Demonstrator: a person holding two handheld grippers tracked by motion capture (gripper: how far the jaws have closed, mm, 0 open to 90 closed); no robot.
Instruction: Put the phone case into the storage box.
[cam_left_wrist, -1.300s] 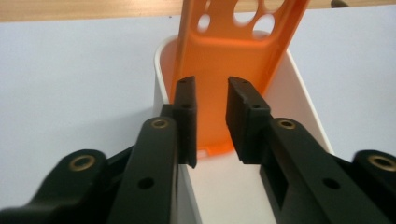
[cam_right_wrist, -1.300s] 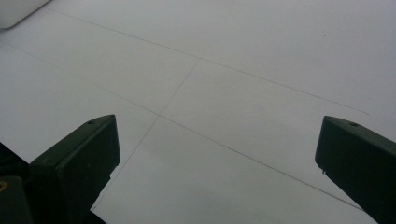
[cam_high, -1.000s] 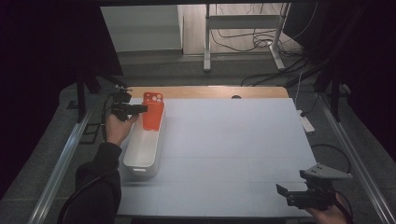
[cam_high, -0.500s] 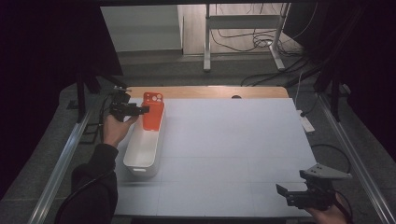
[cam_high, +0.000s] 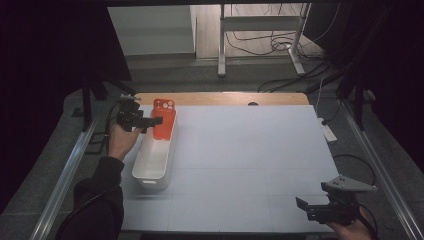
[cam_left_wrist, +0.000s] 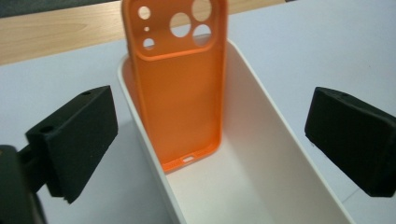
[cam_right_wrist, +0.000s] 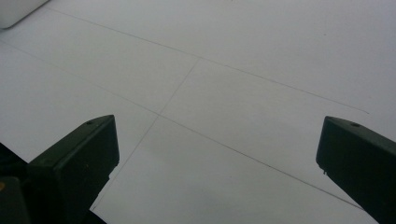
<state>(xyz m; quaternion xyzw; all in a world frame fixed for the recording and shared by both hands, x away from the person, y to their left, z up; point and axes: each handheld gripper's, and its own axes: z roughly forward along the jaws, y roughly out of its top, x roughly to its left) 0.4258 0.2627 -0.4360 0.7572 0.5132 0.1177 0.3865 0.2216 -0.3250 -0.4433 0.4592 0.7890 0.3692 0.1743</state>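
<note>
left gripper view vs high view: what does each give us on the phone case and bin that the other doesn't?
Left gripper view: the orange phone case leans upright against the far end of the white bin, lower edge on the bin floor, camera cutouts up; the jaws stand wide apart, clear of it.

High view: the left gripper by the bin's far end, the right gripper at the table's near right corner.

Both: case in bin.

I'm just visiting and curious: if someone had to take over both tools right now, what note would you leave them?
Left hand-held gripper: open, aimed at the orange rubbery phone case, not touching it.
Right hand-held gripper: open, holding nothing, at the near right of the white table.
The case stands tilted in the long white plastic bin, leaning on its far end.
Done: case is in the bin.
Left: probably nothing but drawing back; I can't be sure.
</note>
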